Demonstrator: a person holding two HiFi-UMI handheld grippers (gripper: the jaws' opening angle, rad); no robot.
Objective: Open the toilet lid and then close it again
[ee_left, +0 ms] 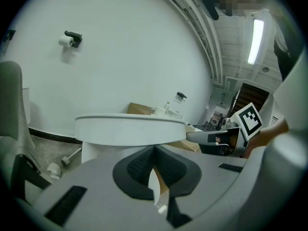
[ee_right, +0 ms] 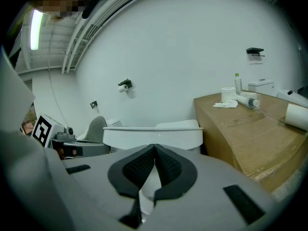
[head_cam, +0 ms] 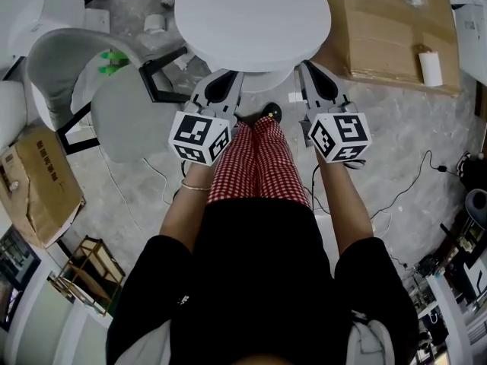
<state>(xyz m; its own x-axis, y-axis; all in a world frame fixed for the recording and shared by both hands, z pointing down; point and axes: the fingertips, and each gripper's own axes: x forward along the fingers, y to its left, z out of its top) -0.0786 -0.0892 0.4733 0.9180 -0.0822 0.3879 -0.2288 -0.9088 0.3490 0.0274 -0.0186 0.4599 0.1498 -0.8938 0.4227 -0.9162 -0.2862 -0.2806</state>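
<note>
The white toilet [head_cam: 251,14] stands at the top middle of the head view with its lid down. The lid's front rim [ee_left: 130,129] fills the left gripper view just beyond the jaw tips, and the same rim [ee_right: 154,136] lies ahead in the right gripper view. My left gripper [head_cam: 221,86] reaches to the near left of the rim and my right gripper [head_cam: 318,82] to the near right. The left gripper [ee_left: 154,149] is shut with nothing between its dark pads, and so is the right gripper [ee_right: 155,147]. Whether either tip touches the lid I cannot tell.
A large cardboard box [head_cam: 388,29] stands right of the toilet, with a paper roll [head_cam: 431,68] on it. A second toilet with a grey seat [head_cam: 133,112] is at the left, with a smaller carton [head_cam: 38,181] below it. Cables [head_cam: 411,181] trail over the floor. The person's checked trouser leg [head_cam: 255,162] is between the grippers.
</note>
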